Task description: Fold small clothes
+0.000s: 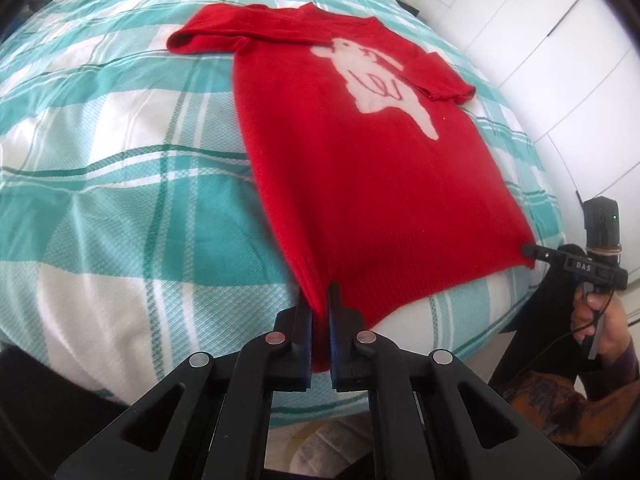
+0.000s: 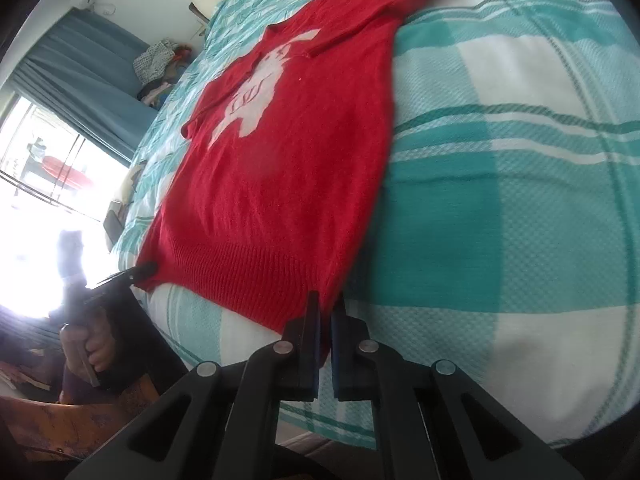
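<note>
A small red knit sweater with a white animal design lies flat, front up, on the bed; it also shows in the right wrist view. My left gripper is shut on the hem's near left corner. My right gripper is shut on the hem's other corner, and it shows from the side at the right of the left wrist view. The left gripper shows from the side in the right wrist view. Both short sleeves lie spread out at the far end.
The bed has a teal and white plaid cover. White wardrobe doors stand to the right. A window with blue curtains and a pile of clothes lie to the left.
</note>
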Demonstrator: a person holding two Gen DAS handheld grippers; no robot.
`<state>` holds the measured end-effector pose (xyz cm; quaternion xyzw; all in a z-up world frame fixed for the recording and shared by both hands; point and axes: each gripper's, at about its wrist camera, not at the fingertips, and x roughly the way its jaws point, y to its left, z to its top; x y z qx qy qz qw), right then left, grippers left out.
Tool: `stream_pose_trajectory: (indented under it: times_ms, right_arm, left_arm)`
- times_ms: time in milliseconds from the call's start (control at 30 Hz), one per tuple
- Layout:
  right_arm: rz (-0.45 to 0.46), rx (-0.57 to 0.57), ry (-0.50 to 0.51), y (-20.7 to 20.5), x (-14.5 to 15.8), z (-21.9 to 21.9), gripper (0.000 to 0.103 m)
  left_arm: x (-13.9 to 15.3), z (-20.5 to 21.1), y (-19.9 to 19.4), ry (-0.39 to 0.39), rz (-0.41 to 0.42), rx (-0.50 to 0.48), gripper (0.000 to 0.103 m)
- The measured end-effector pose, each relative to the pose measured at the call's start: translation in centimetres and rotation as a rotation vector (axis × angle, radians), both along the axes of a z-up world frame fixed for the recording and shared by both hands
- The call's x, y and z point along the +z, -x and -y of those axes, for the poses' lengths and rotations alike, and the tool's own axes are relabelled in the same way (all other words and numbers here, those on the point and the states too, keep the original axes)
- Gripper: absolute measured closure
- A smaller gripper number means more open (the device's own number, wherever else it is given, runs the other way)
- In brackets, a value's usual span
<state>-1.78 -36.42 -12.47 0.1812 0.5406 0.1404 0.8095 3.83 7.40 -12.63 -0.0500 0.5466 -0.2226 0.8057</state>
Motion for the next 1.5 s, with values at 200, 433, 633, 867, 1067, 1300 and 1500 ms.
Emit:
stream_pose_trajectory:
  times_ms: [200, 433, 633, 867, 1067, 1300, 1500]
  right_arm:
    - [-0.018, 0.024, 0.134, -0.4, -1.0, -0.8, 0.1]
    - [-0.001, 0.02, 0.179, -0.3, -2.1, -0.9, 0.099]
    - [0.01, 0.017, 0.207, -0.5, -2.4, -1.5, 0.099]
    - [0.021, 0.009, 0.216, -0.5, -2.6, -1.8, 0.099]
    - [0.025, 0.008, 0.224, -0.6, -2.7, -1.9, 0.099]
    - [0.024, 0.007, 0.225, -0.7, -2.8, -2.0, 0.1]
    - [0.009, -0.023, 0.171, -0.7, -2.7, -1.5, 0.095]
  left_arm:
    - [-1.4, 1.1, -0.1, -0.061, 0.009, -0.005, 0.099]
    - [-1.9, 0.6, 0.2, -0.038, 0.021, 0.028, 0.099]
    - [-2.3, 1.0, 0.3, -0.064, 0.025, 0.032, 0.098]
    - [-2.9, 1.4, 0.3, -0.091, 0.026, 0.042, 0.098]
    - [-3.3, 1.8, 0.2, -0.117, 0.047, 0.041, 0.097]
    - [-3.4, 1.5, 0.0, -0.097, 0.038, 0.051, 0.095]
    - [-2.1, 1.8, 0.9, -0.094, 0.081, 0.045, 0.087]
